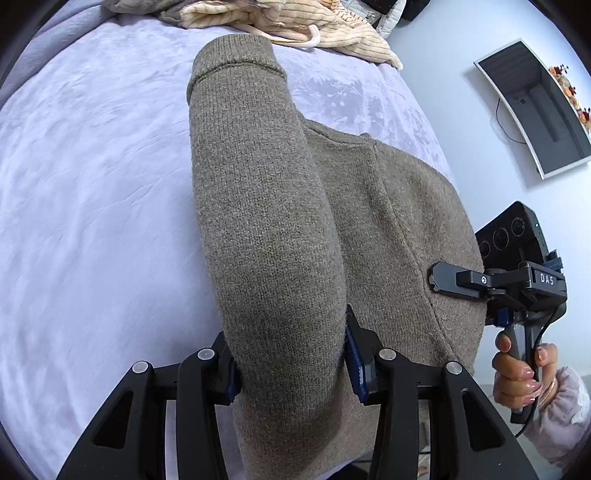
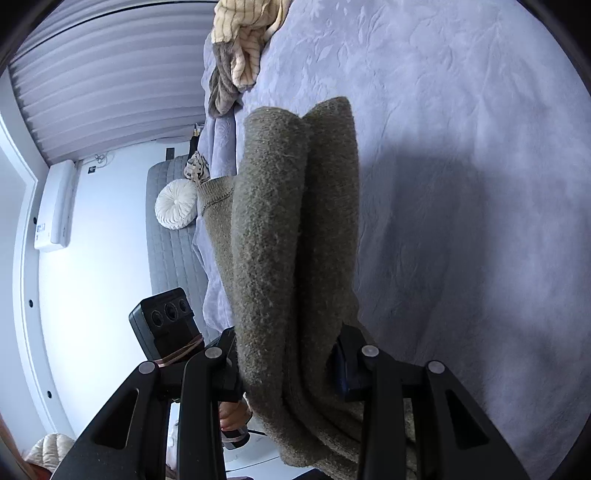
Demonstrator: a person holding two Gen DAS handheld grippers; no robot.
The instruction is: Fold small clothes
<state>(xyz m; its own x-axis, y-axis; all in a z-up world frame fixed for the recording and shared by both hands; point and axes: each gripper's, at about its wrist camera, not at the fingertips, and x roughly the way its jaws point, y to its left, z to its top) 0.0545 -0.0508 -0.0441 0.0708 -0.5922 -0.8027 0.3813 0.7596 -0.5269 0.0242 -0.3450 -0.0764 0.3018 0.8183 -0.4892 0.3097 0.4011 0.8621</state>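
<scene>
An olive-brown knitted sweater (image 1: 280,206) hangs above a lavender bedspread (image 1: 92,184). In the left wrist view my left gripper (image 1: 291,362) is shut on the sweater's thick fold, a sleeve with its cuff trailing away toward the bed's far side. My right gripper (image 1: 432,278) shows at the right edge of that view, a hand on its handle, its finger pressed into the sweater's side. In the right wrist view the right gripper (image 2: 288,369) is shut on a doubled roll of the same sweater (image 2: 295,221), which hangs lifted off the bedspread (image 2: 461,184).
A heap of cream striped and brown clothes (image 1: 295,26) lies at the bed's far edge, also seen as clothes (image 2: 240,48) in the right wrist view. A wall screen (image 1: 535,107), a grey headboard (image 2: 170,236) with a white round cushion (image 2: 175,208), and an air conditioner (image 2: 55,206) surround the bed.
</scene>
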